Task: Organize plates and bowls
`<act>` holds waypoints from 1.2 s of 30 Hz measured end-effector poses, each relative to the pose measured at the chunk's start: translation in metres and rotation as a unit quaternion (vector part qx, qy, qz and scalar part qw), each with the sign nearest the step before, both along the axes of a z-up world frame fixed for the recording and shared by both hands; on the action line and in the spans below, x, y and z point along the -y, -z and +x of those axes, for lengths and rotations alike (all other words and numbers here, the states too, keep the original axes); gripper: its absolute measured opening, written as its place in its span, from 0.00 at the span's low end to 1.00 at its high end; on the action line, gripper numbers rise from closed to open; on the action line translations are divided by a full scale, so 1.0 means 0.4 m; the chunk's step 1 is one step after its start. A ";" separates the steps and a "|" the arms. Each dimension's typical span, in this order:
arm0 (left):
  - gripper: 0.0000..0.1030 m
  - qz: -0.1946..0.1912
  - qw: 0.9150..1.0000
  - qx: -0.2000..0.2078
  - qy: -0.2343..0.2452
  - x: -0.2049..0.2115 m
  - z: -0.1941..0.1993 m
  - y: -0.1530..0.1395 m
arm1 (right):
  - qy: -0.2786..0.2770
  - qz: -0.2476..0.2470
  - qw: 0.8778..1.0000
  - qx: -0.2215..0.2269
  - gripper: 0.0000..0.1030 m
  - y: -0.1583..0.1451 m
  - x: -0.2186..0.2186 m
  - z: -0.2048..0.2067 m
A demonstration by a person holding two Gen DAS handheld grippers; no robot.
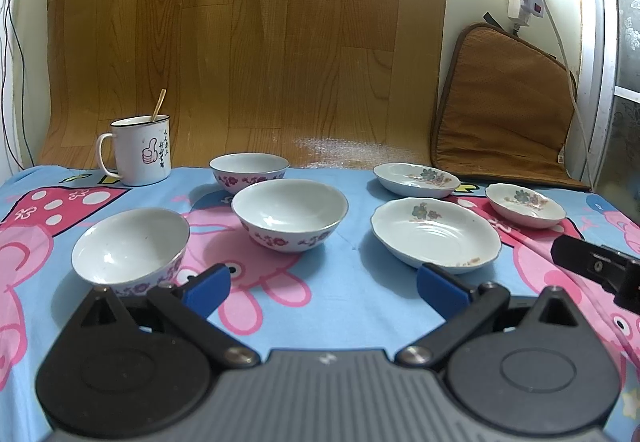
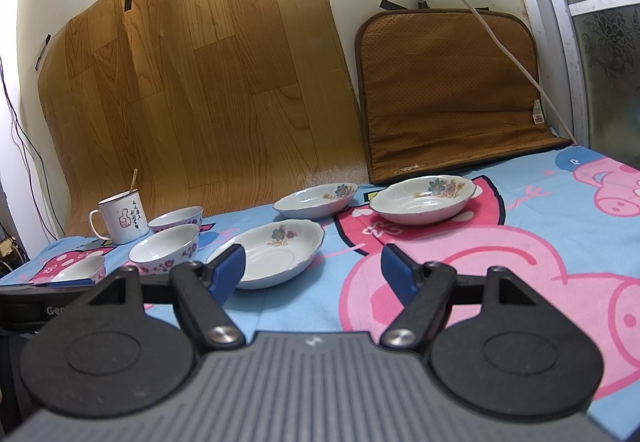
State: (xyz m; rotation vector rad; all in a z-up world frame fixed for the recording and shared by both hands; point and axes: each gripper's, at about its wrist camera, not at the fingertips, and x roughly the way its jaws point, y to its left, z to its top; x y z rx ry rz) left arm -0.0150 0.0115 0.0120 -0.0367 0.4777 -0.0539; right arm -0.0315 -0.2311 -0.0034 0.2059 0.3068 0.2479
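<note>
Plates and bowls stand apart from one another, unstacked, on a cartoon-printed cloth [image 1: 340, 282]: three bowls on the left half, three plates on the right half. The near bowl [image 1: 130, 250] sits just ahead and to the left of the left gripper [image 1: 324, 282], close beside its left fingertip; the middle bowl [image 1: 290, 213] lies almost straight ahead, and the far bowl [image 1: 249, 167] stands directly behind it. The near plate [image 1: 436, 234] lies ahead of the left gripper and just behind its right fingertip. In the right wrist view this near plate [image 2: 276, 250] lies ahead and to the left of the right gripper [image 2: 312, 268], partly hidden by that gripper's left fingertip; the right plate [image 2: 422, 197] and the far plate [image 2: 318, 197] lie farther ahead. Judged by position, the left hand is nearer the bowls and the right hand nearer the plates. Both grippers have their blue pads spread well apart with nothing between them. The bowls are glazed white ceramic, round and deep, with a floral band outside; being round, they present no long axis, so a rim pinch from any side should serve. The plates are shallow, scallop-edged, slightly oval in appearance, with a flower motif inside; the thin, low rim probably requires a low approach. A white enamel mug [image 1: 140, 149] with a spoon stands behind the bowls. The soft cloth may bunch if a dish is dragged.
</note>
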 end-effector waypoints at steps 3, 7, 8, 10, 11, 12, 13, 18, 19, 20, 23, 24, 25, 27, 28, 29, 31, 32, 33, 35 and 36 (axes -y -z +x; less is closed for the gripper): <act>1.00 0.000 1.000 0.000 0.000 0.000 -0.001 0.000 | 0.000 0.000 1.000 0.000 0.74 0.000 0.000 0.000; 1.00 0.000 1.000 0.000 0.000 0.000 -0.001 0.000 | 0.000 0.000 1.000 0.000 0.74 0.000 -0.001 0.000; 1.00 -0.001 1.000 0.000 0.000 0.001 -0.001 0.000 | 0.000 0.000 1.000 0.000 0.74 0.000 -0.001 0.000; 1.00 -0.001 1.000 0.000 0.000 0.004 -0.002 0.000 | 0.000 0.000 1.000 0.000 0.74 0.000 -0.001 0.000; 1.00 -0.001 1.000 0.000 0.001 0.003 -0.001 0.000 | 0.000 0.000 1.000 0.000 0.74 0.000 -0.001 0.000; 1.00 -0.001 1.000 0.000 0.002 0.004 -0.002 0.000 | 0.000 0.000 1.000 0.000 0.74 0.000 -0.001 0.000; 1.00 -0.001 1.000 -0.001 0.003 0.006 -0.001 0.000 | 0.000 0.000 1.000 0.000 0.75 0.000 -0.001 0.000; 0.99 -0.023 1.000 -0.016 0.007 -0.013 0.008 0.002 | 0.000 0.001 1.000 -0.001 0.74 0.000 -0.001 -0.001; 0.99 -0.027 0.999 -0.019 0.008 -0.015 0.012 0.002 | 0.000 0.002 1.000 -0.003 0.74 -0.001 0.000 0.000; 0.97 -0.031 0.999 -0.025 0.011 -0.016 0.016 0.001 | -0.002 0.004 1.000 -0.007 0.74 -0.001 0.001 0.003; 0.93 -0.033 0.999 -0.038 0.020 -0.016 0.034 -0.002 | -0.008 0.018 0.999 -0.030 0.74 -0.001 0.009 0.025; 0.92 -0.034 0.998 -0.040 0.023 -0.016 0.040 -0.006 | -0.009 0.022 0.999 -0.037 0.74 -0.002 0.012 0.034; 0.92 -0.036 0.998 -0.042 0.026 -0.015 0.048 -0.010 | -0.010 0.025 0.999 -0.045 0.72 -0.003 0.016 0.047; 0.91 -0.046 0.997 -0.044 0.034 -0.013 0.065 -0.020 | -0.013 0.025 0.998 -0.054 0.68 -0.011 0.019 0.071; 0.91 -0.051 0.997 -0.047 0.038 -0.011 0.076 -0.024 | -0.018 0.024 0.998 -0.057 0.65 -0.019 0.020 0.085; 0.89 -0.056 0.996 -0.052 0.042 -0.008 0.090 -0.027 | -0.023 0.023 0.998 -0.060 0.64 -0.026 0.019 0.100; 0.85 -0.073 0.994 -0.070 0.049 -0.004 0.124 -0.029 | -0.032 0.016 0.997 -0.068 0.61 -0.042 0.014 0.137; 0.81 -0.083 0.992 -0.084 0.050 -0.002 0.144 -0.026 | -0.038 0.013 0.996 -0.074 0.57 -0.047 0.010 0.157; 0.75 -0.094 0.989 -0.099 0.050 0.000 0.165 -0.021 | -0.042 0.009 0.996 -0.081 0.55 -0.048 0.005 0.175; 0.67 -0.113 0.984 -0.125 0.054 0.006 0.199 -0.005 | -0.052 0.001 0.994 -0.100 0.51 -0.044 -0.004 0.215; 0.62 -0.119 0.982 -0.136 0.056 0.011 0.213 0.005 | -0.057 -0.004 0.992 -0.111 0.51 -0.036 -0.012 0.235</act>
